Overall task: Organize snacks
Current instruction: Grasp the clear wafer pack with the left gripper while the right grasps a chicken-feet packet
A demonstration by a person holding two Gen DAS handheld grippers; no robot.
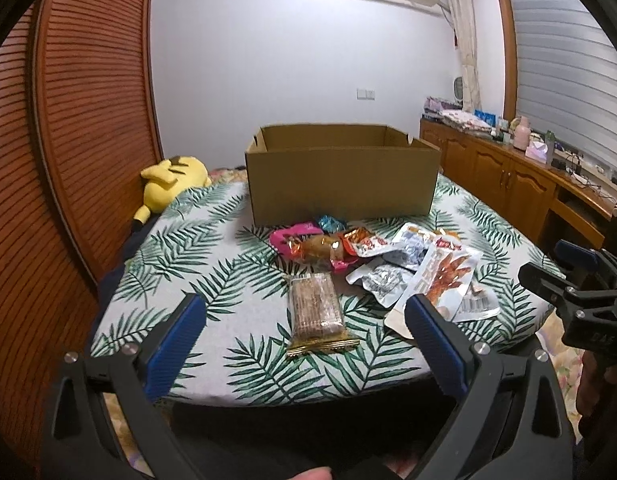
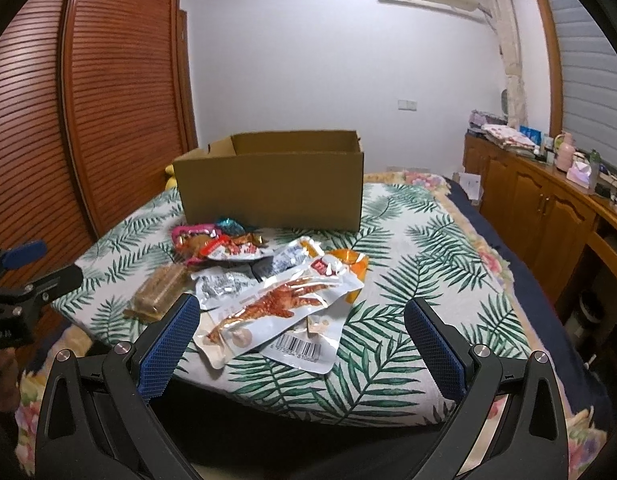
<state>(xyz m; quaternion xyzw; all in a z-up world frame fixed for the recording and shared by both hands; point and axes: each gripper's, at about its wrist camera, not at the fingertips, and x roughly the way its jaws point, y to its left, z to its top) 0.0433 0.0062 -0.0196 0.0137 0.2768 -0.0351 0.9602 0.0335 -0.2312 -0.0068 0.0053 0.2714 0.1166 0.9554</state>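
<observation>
Left gripper (image 1: 304, 320) fingers (image 1: 176, 344) spread wide around a clear-wrapped biscuit pack (image 1: 315, 312) before the cardboard box (image 1: 340, 184).

My left tongs (image 1: 304, 334) and right tongs (image 2: 302, 330) are black with blue ribbed pads (image 2: 168, 350). The cloth (image 1: 212, 280) under the snacks is pale grey with green palm fronds. The cardboard box (image 1: 340, 184) at the far side is plain brown. Near it lie a pink wrapper (image 1: 294, 234) and a teal foil sweet (image 1: 330, 223); nearer, a brown bar in clear wrap with gold ends (image 1: 316, 312) and a white pouch printed with an orange-red chicken foot (image 2: 276, 304). A yellow plush toy (image 1: 172, 182) lies far left.
</observation>
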